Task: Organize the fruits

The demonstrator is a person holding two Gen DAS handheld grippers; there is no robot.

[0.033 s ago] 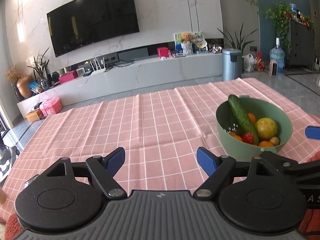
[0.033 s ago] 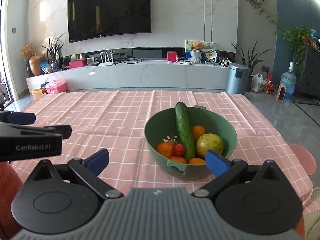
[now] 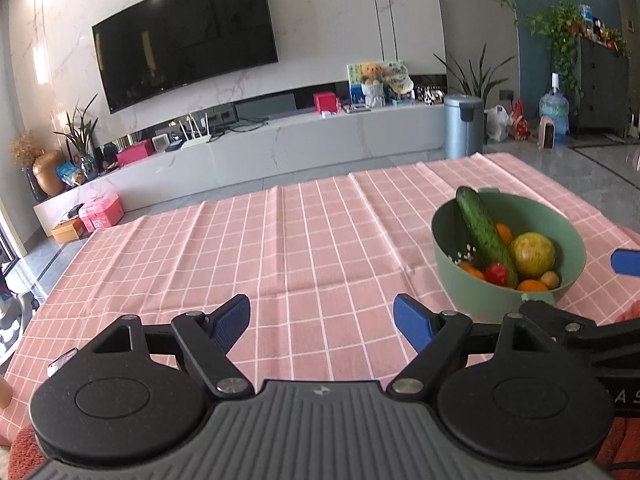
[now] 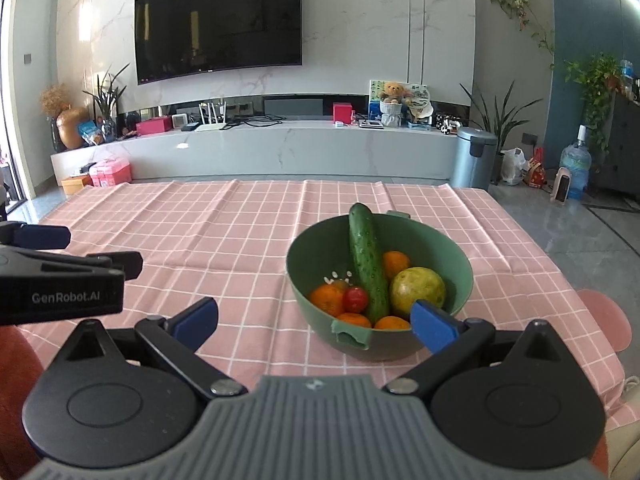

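A green bowl stands on the pink checked tablecloth. In it lie a long cucumber, a yellow-green round fruit, several oranges and a small red tomato. My right gripper is open and empty, just in front of the bowl. My left gripper is open and empty over bare cloth, left of the bowl. The cucumber and yellow-green fruit also show in the left wrist view.
The left gripper's body sits at the left of the right wrist view. A pink stool stands beside the table's right edge. Beyond the table are a low TV console, a bin and plants.
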